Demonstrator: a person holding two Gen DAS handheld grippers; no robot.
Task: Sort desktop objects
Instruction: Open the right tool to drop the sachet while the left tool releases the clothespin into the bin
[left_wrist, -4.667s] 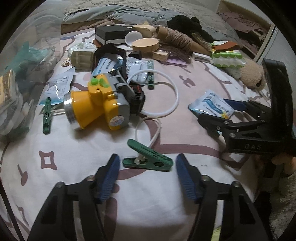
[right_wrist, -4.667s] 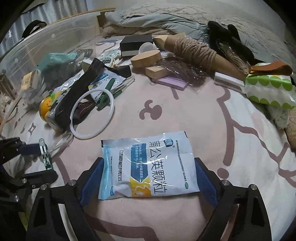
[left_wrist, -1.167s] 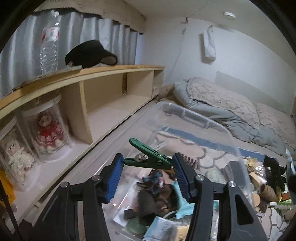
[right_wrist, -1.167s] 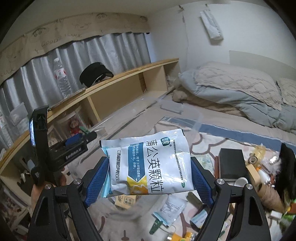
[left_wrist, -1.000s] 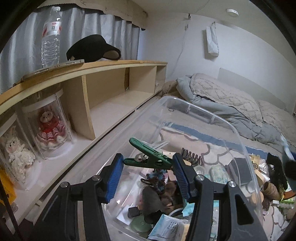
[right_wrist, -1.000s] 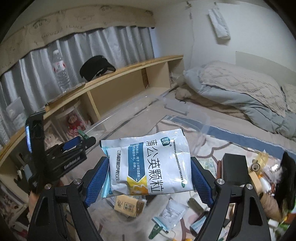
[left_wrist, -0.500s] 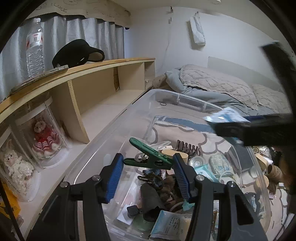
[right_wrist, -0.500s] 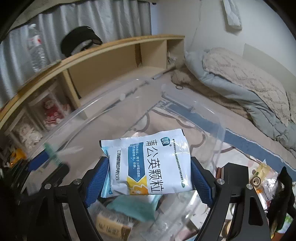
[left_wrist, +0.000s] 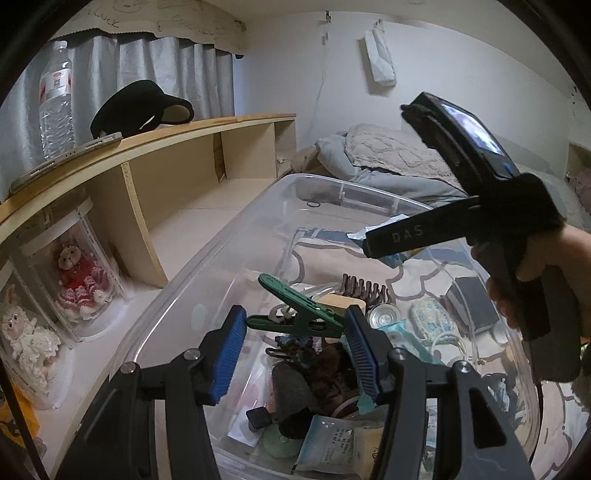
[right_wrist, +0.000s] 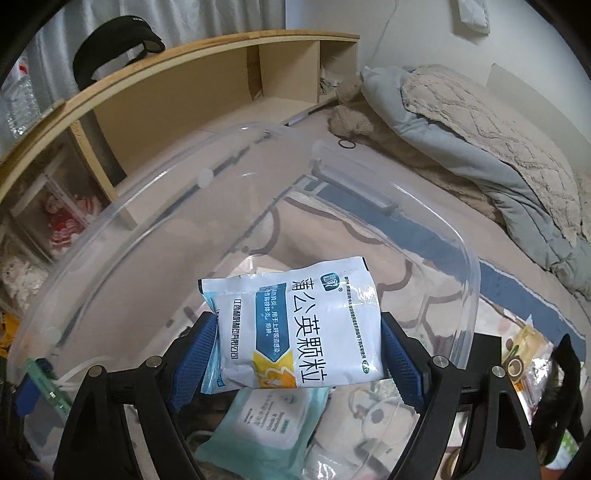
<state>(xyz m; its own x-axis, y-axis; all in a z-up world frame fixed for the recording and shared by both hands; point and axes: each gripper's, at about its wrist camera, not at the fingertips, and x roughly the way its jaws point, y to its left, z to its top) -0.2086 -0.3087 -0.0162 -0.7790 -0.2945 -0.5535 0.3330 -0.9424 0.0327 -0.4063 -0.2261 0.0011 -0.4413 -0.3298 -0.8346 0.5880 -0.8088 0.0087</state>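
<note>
Left wrist view: the left gripper (left_wrist: 293, 341) holds a green clip (left_wrist: 295, 314) crosswise between its blue pads (left_wrist: 227, 352), jaws about half closed and pressing on the clip's two ends. The clip's upper handle juts up and to the left. It hangs over the open clear bin (left_wrist: 229, 243), above the jumble already inside. Further right, the right gripper (left_wrist: 373, 242) reaches over the bin's far part, gripped by a hand (left_wrist: 532, 273); only a sliver of the packet (left_wrist: 360, 234) shows past its tip there.

Right wrist view: the right gripper (right_wrist: 297, 354) is tilted steeply down over the bin (right_wrist: 469, 258). The white and blue packet (right_wrist: 299, 325) lies flat across the gap between the blue pads (right_wrist: 194, 354), its short edges at either pad and its top end slanting past the fingertips. The jaws are opening; the packet is still between them, and its left edge seems to have come off the pad. Below it lies a pale green wipes pack (right_wrist: 266, 421).
</note>
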